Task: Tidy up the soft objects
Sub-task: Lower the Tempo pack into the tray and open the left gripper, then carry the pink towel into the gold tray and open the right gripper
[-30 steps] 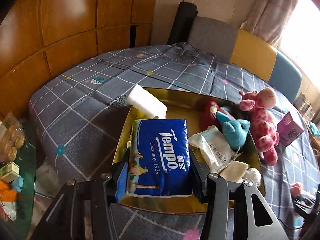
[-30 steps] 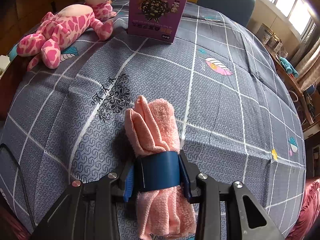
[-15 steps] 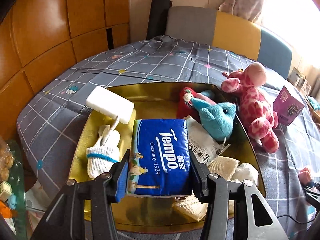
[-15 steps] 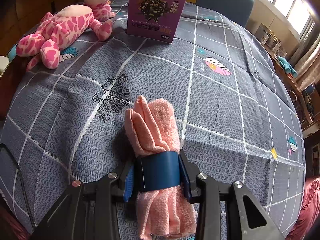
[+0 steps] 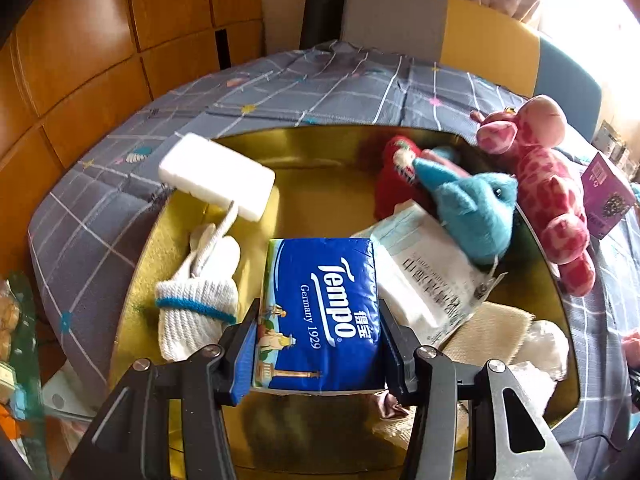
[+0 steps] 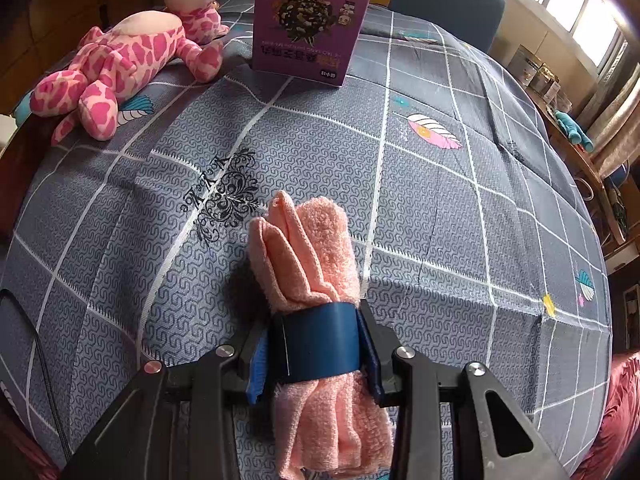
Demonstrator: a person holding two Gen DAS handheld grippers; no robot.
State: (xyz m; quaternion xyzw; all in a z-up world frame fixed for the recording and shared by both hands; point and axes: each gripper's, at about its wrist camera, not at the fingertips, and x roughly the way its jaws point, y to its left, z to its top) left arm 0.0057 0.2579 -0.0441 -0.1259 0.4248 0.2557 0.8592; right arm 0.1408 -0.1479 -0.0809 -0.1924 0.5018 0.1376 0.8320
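My left gripper (image 5: 318, 344) is shut on a blue Tempo tissue pack (image 5: 320, 312) and holds it over the gold tray (image 5: 312, 152). In the tray lie a white knitted glove (image 5: 196, 300), a white foam block (image 5: 218, 176), a teal plush (image 5: 472, 212), a red plush (image 5: 394, 176), a wipes packet (image 5: 428, 276) and beige cloths (image 5: 488, 332). My right gripper (image 6: 316, 344) is shut on a rolled pink towel (image 6: 310, 256) with a blue band, resting on the grey checked cloth. A pink giraffe plush (image 6: 120, 64) lies at the far left; it also shows in the left wrist view (image 5: 548, 196).
A purple box (image 6: 308, 28) stands behind the towel on the grey cloth (image 6: 440, 220); it also shows in the left wrist view (image 5: 606, 196). Chairs (image 5: 460, 28) stand behind the table. Wood panelling (image 5: 100, 48) is to the left. A black cable (image 6: 36, 348) lies at the left edge.
My left gripper has carried the tissue pack forward over the tray, so the glove and more of the tray interior show. The right gripper and towel have not moved.
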